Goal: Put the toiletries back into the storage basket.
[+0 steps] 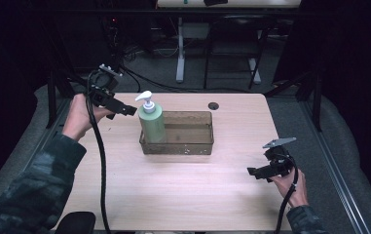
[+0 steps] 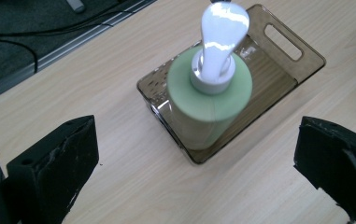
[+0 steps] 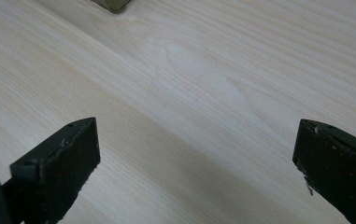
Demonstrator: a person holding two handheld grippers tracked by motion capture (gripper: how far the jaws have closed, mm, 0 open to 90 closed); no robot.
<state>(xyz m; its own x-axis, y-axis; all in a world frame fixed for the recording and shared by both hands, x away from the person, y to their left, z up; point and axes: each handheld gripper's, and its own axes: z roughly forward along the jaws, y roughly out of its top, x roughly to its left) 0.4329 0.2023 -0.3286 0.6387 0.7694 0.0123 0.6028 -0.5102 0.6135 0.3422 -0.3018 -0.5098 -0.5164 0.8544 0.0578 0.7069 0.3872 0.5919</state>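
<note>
Two grippers up over the wooden table, both with jaws spread wide and gripping nothing.

Left gripper is raised at the table's far left, the person's left hand wrapped round its body, forearm in a camouflage sleeve angling up from the bottom corner, jaws aimed at the green soap pump bottle just beside them, not touching. In the left gripper view the bottle stands upright in the near end of the smoky clear tray, white pump head on top. Right gripper sits low near the right edge, right hand beneath it, pointing left, well apart from the tray; its own view looks down on bare wood.
</note>
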